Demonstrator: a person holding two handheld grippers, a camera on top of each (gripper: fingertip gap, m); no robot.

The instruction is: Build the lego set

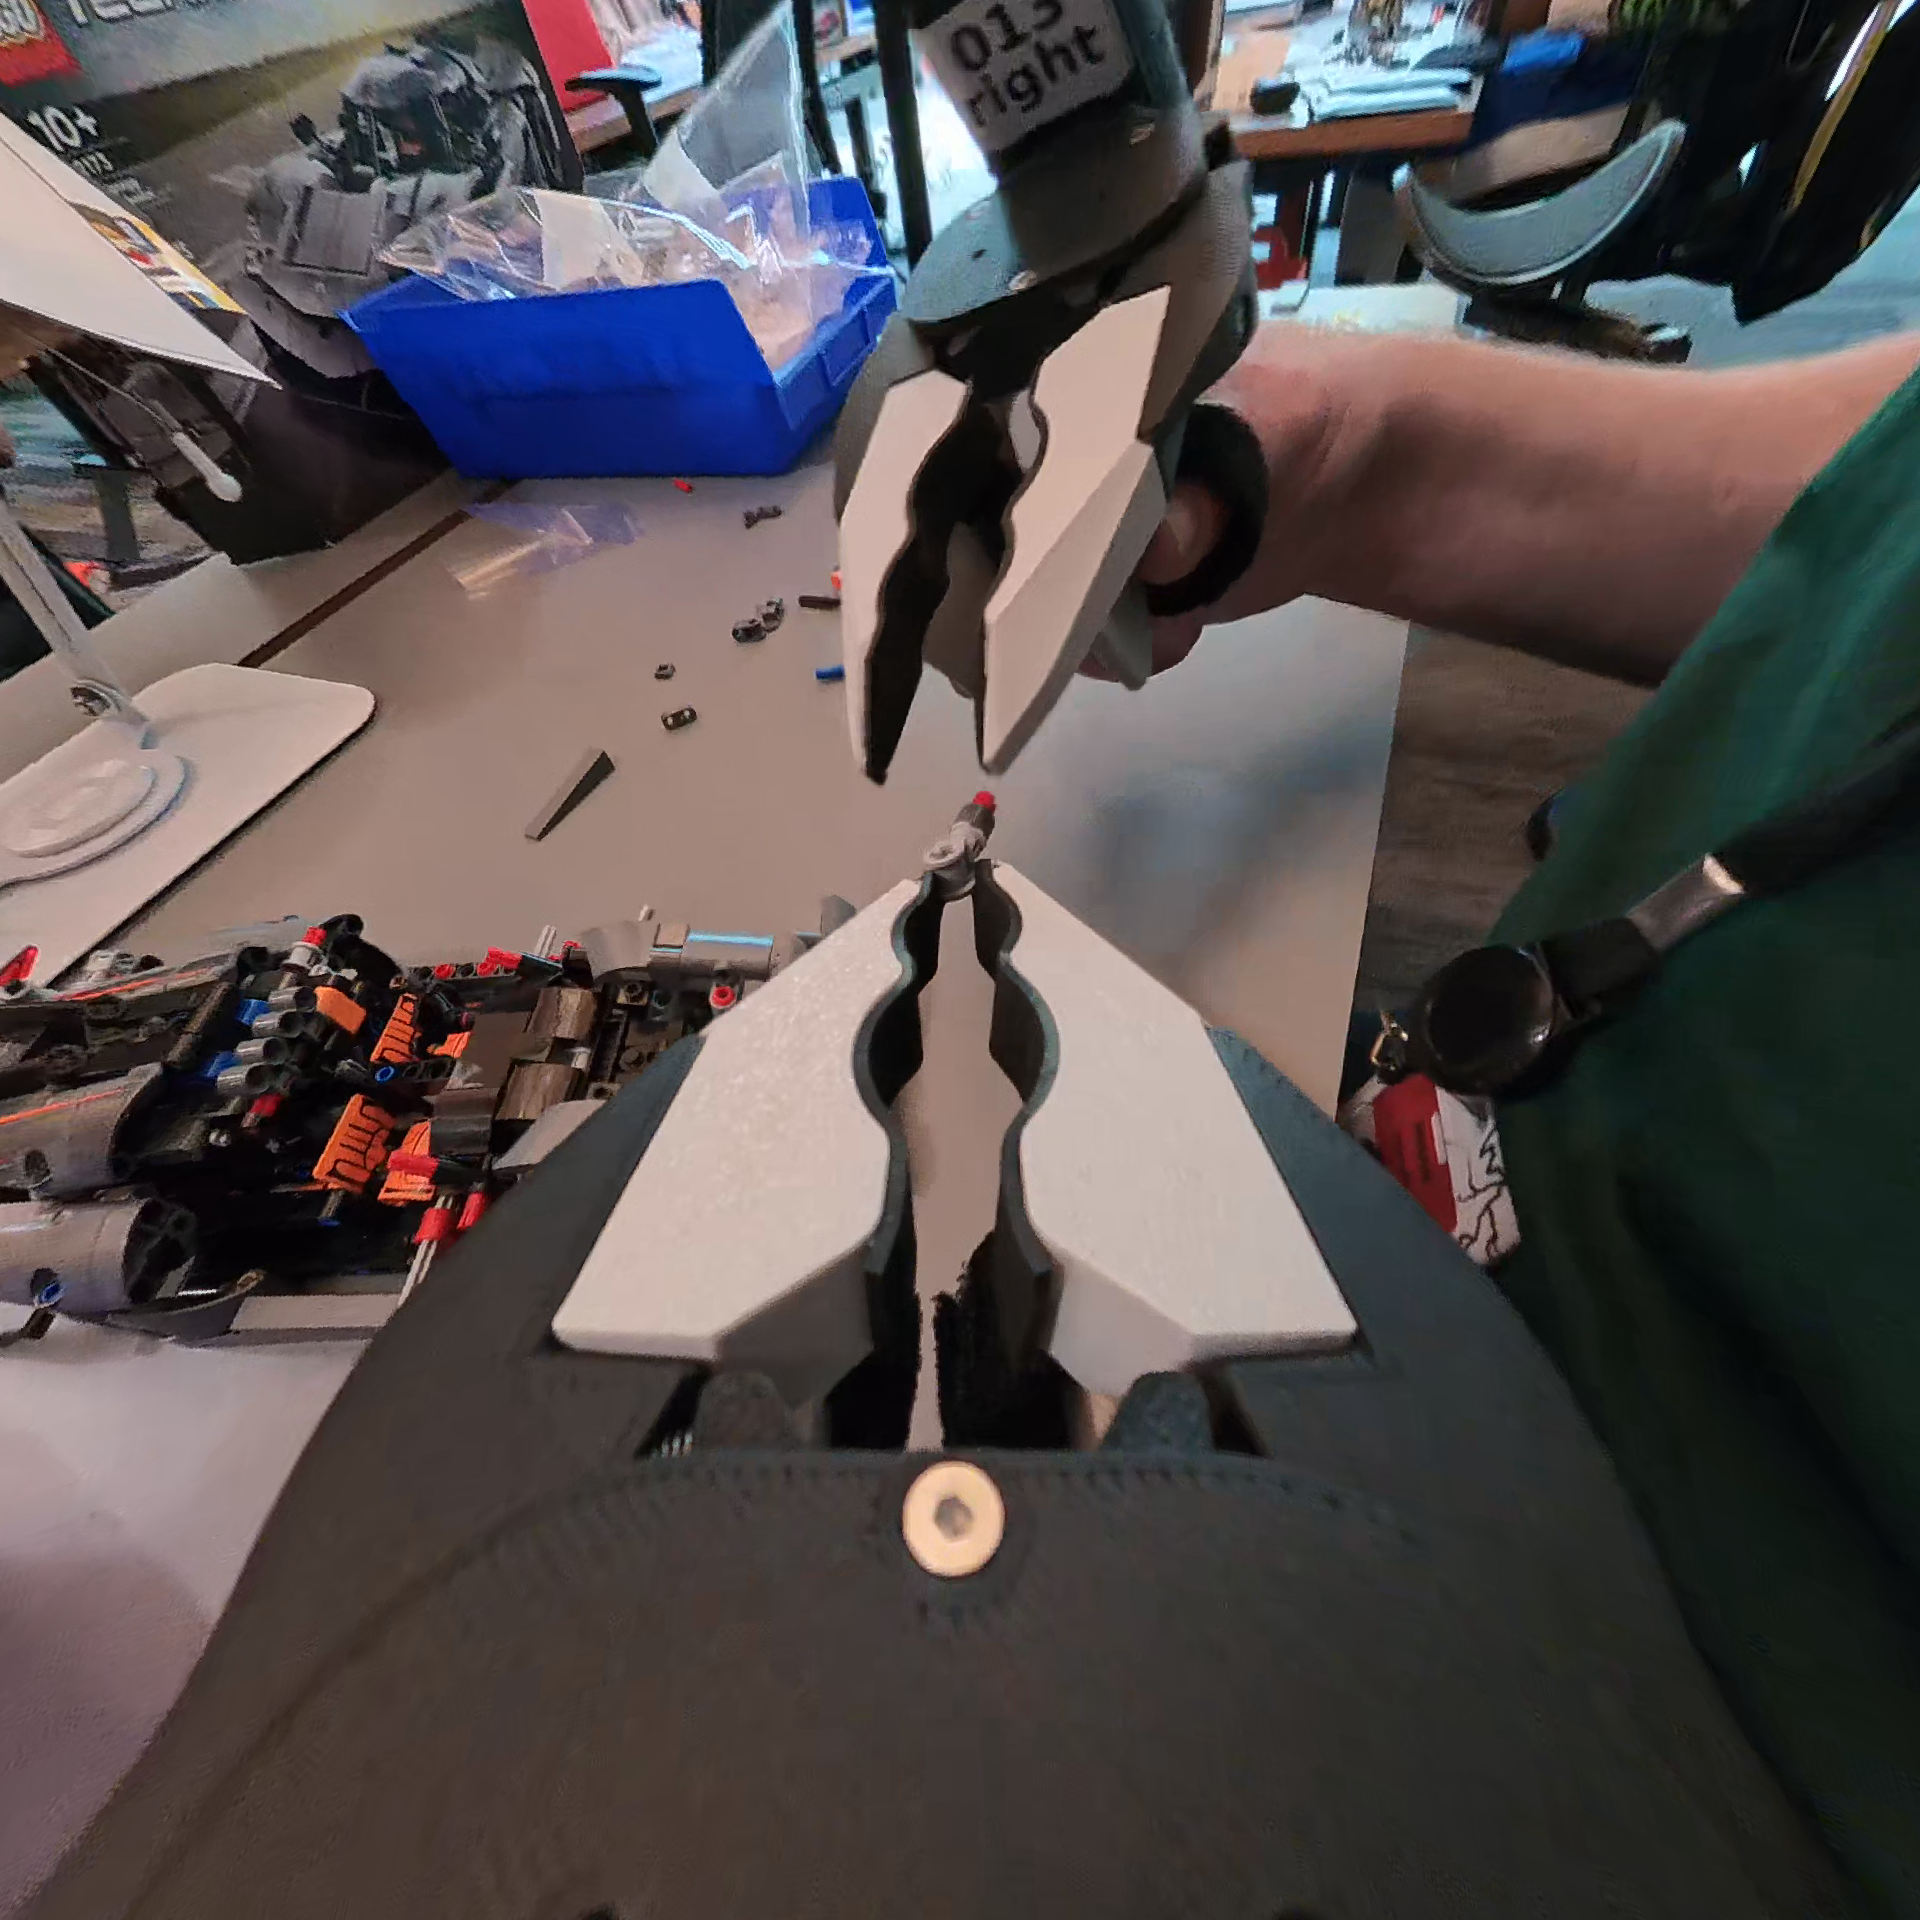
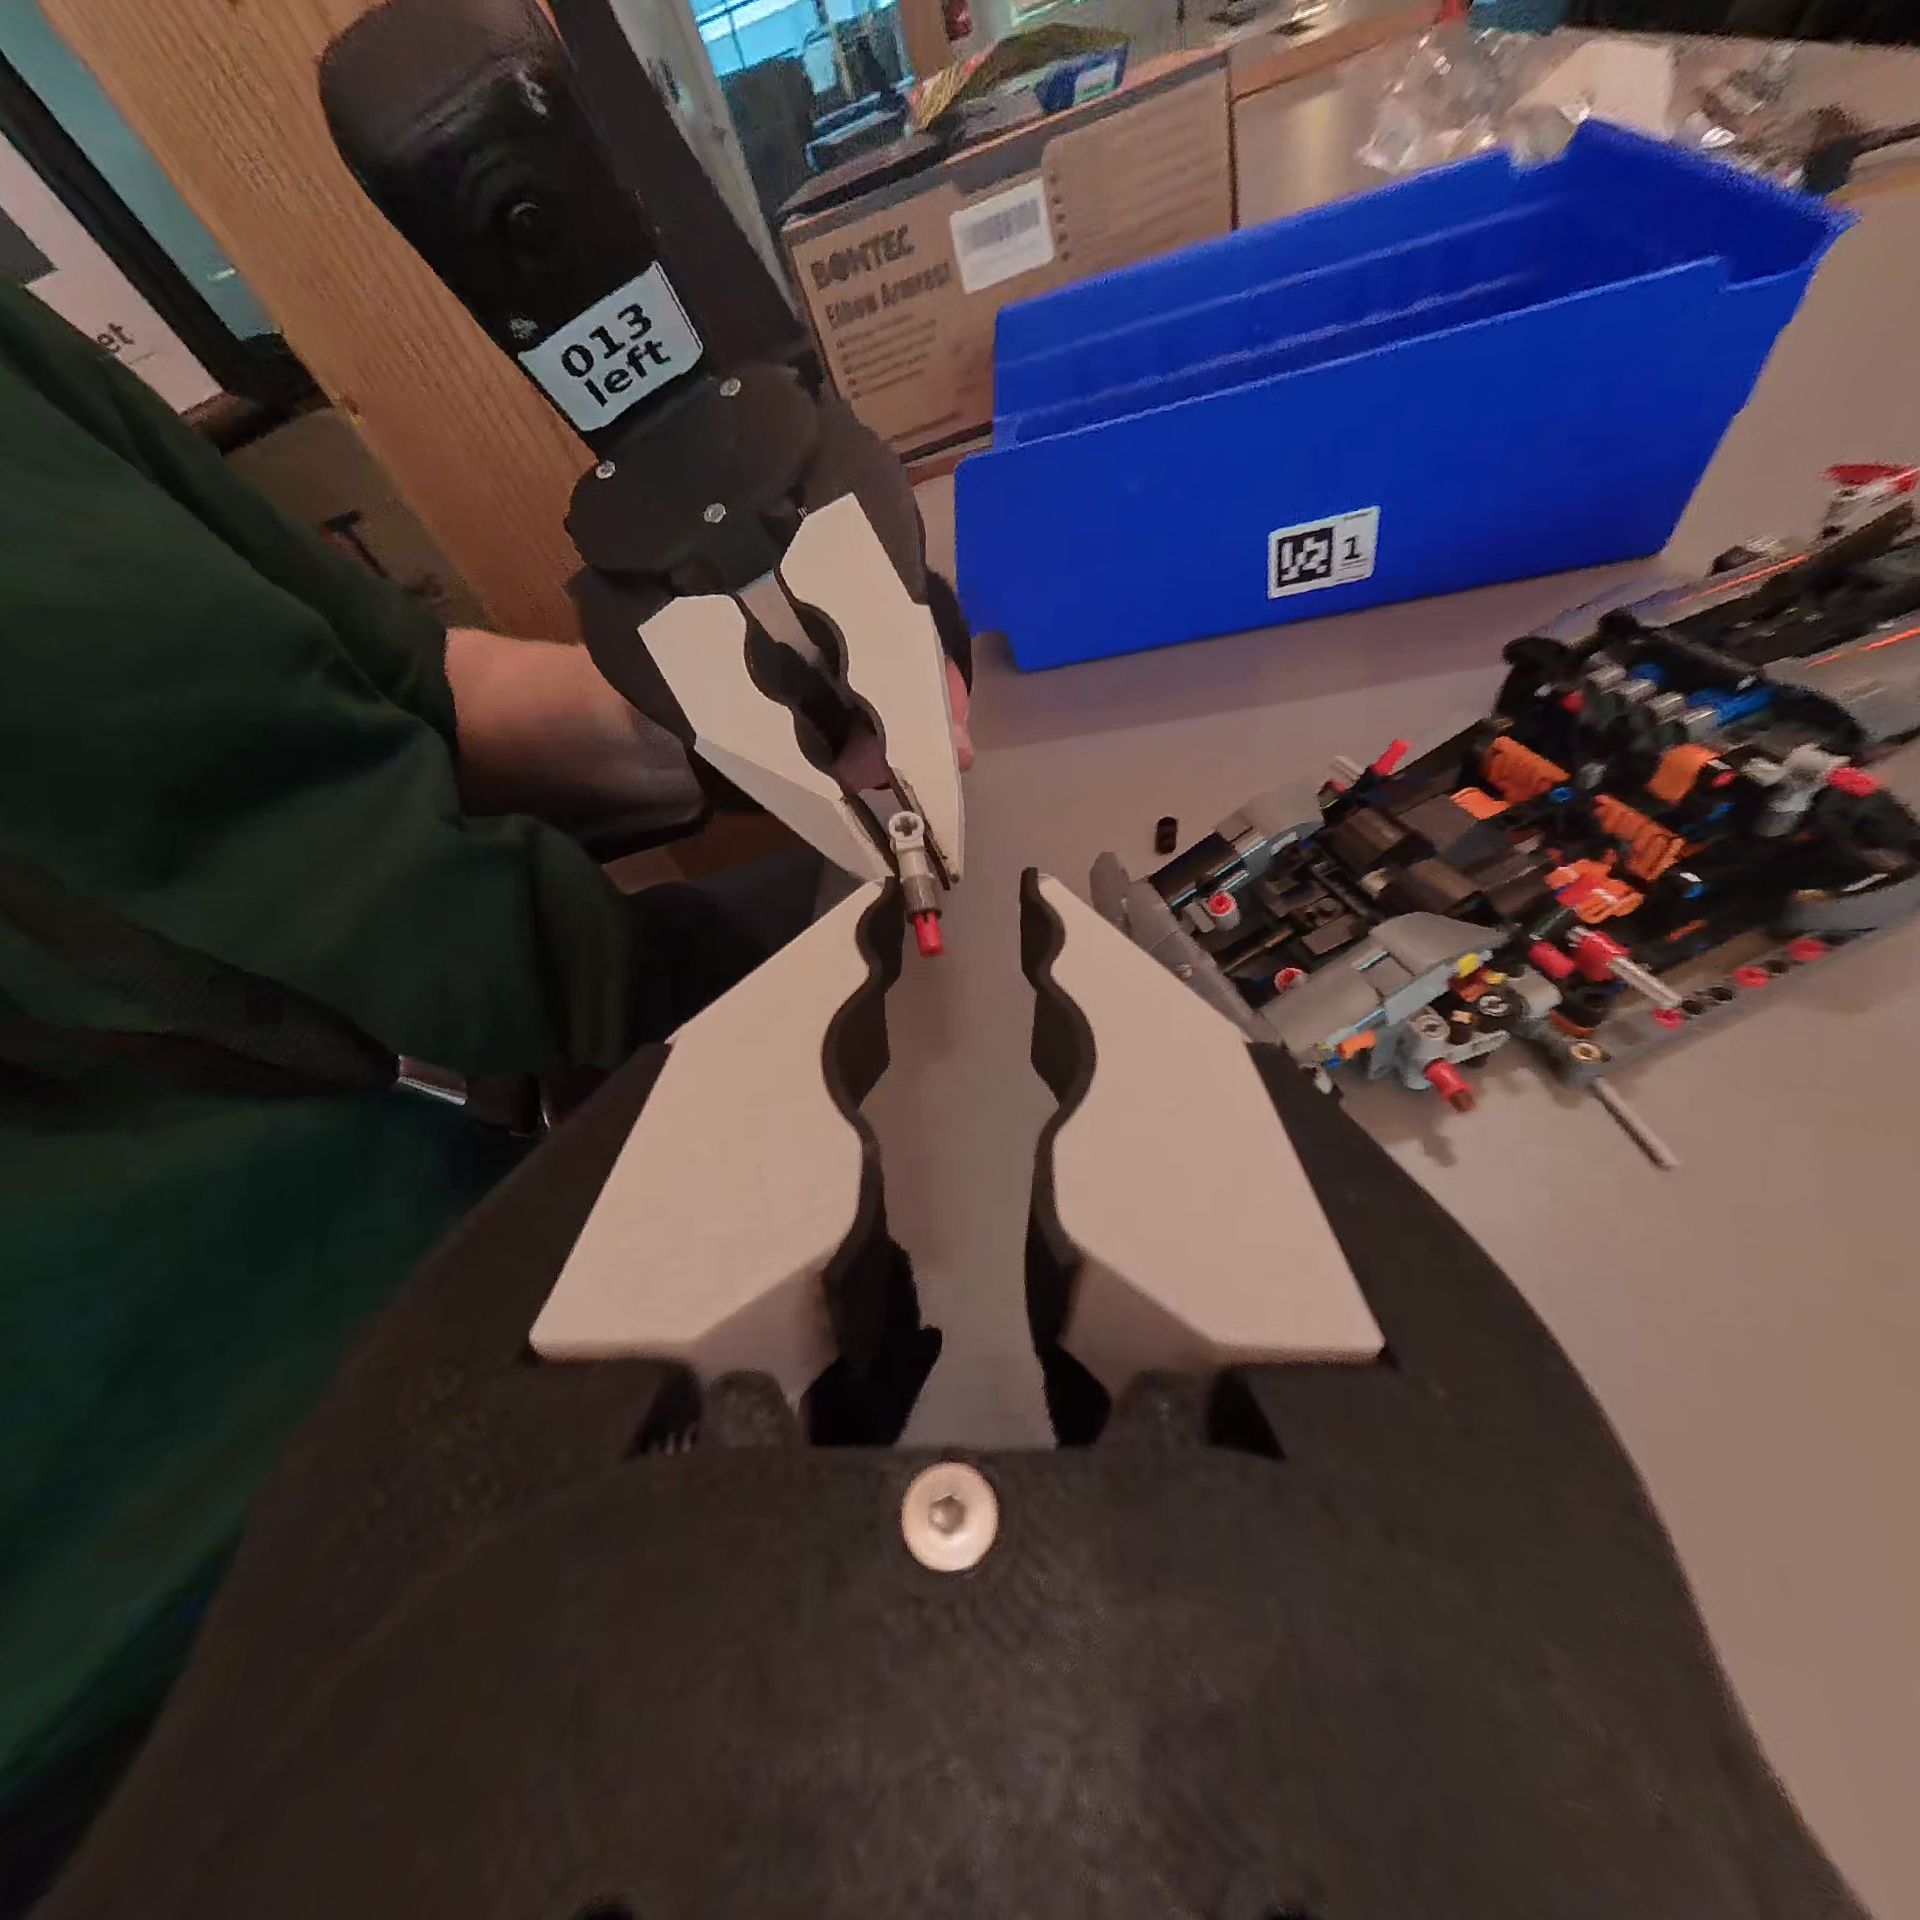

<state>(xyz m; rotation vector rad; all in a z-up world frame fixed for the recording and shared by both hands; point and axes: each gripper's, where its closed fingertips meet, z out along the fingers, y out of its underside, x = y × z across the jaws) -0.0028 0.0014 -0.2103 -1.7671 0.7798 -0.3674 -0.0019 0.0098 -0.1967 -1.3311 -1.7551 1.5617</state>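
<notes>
One small grey connector with a red pin point(image 1: 964, 831), pinched at the tips of the left gripper point(image 1: 954, 883) and held in the air above the table point(image 1: 1195, 810). Right gripper point(image 2: 954, 883), spread and empty, tips just beside the red end; advisable to close squarely on it. Part-built model point(image 2: 1558, 883) and blue bin point(image 2: 1403, 416) lie beyond the connector.

Both grippers, left gripper point(image 1: 957, 878) and right gripper point(image 2: 956, 883), have black bodies, white wavy-edged fingers, one silver screw; the person wears a green sleeve point(image 2: 260, 644).
</notes>
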